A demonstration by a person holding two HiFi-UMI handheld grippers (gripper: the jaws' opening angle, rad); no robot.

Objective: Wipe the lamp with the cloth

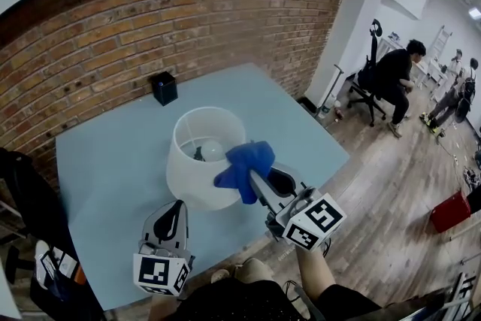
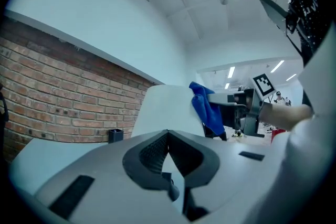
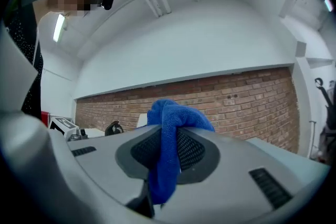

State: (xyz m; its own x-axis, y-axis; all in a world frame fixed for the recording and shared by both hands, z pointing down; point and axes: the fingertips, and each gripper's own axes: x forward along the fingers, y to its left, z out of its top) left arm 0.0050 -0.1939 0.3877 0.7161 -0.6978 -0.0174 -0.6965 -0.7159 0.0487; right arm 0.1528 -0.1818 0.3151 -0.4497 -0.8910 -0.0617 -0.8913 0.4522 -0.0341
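Right gripper (image 3: pixel 167 140): jaws clamped on the blue cloth (image 1: pixel 242 162), which bunches over the tips and hangs down between them. It is angled forward and leftward from the person's forearm (image 1: pixel 322 276), with the marker cube nearest the body.

At its tips, the cloth lies against the near right side of the white lamp (image 1: pixel 197 162) shade, by the rim. The lamp stands upright on the pale blue table (image 1: pixel 105 162).

Left gripper (image 2: pixel 168 135): jaw tips together, nothing between them. It is held low and pointed ahead. The shade rises just beyond its tips, with the cloth and right gripper to its right. A small black box (image 1: pixel 164 88) sits well beyond the lamp, near the brick wall.
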